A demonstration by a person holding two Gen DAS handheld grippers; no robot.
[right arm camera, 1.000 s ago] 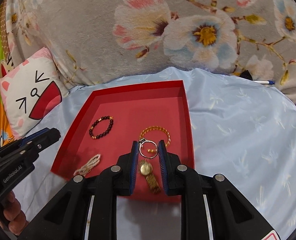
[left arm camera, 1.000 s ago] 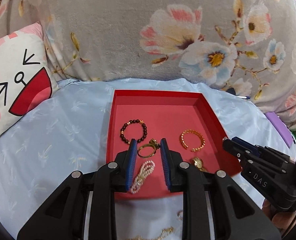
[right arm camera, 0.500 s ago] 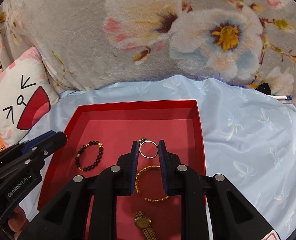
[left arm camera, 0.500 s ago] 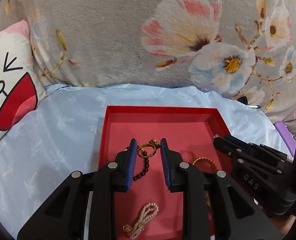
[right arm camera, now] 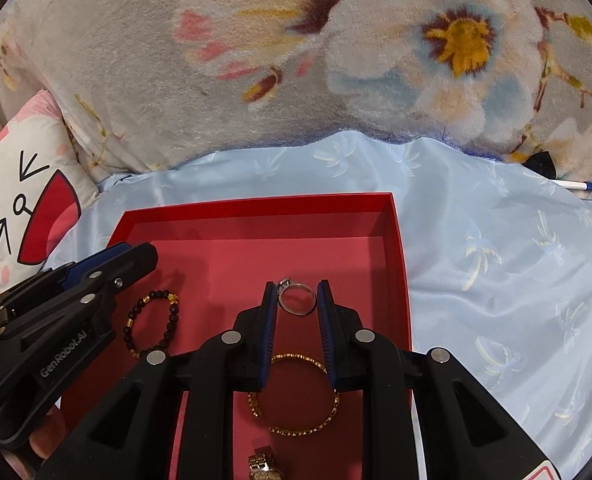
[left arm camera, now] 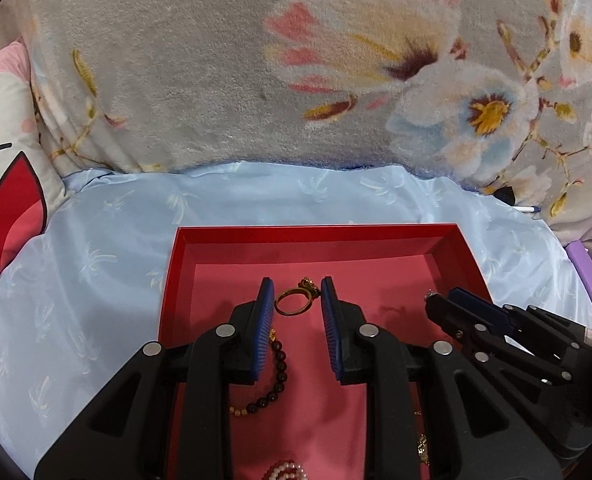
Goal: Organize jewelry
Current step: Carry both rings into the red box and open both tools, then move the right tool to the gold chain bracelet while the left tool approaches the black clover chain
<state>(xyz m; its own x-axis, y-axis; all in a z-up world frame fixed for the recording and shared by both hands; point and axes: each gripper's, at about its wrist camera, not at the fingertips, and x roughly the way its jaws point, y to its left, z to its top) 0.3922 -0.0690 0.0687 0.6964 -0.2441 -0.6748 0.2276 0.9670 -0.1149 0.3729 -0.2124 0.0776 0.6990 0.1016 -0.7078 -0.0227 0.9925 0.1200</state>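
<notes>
Rings ride pinched in both tools at frame centre: left hand-held gripper (left arm camera: 296, 303) holds a gold ring (left arm camera: 293, 303), right hand-held gripper (right arm camera: 296, 300) a silver ring (right arm camera: 296, 300), over the red tray (right arm camera: 398, 240); best lowered close before letting go.

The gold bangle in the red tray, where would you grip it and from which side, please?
Take the gold bangle across its thin band at the open right part, coming from above with one finger inside the loop and one outside. It lies flat on the tray floor, so a side approach would find no edge.
</notes>
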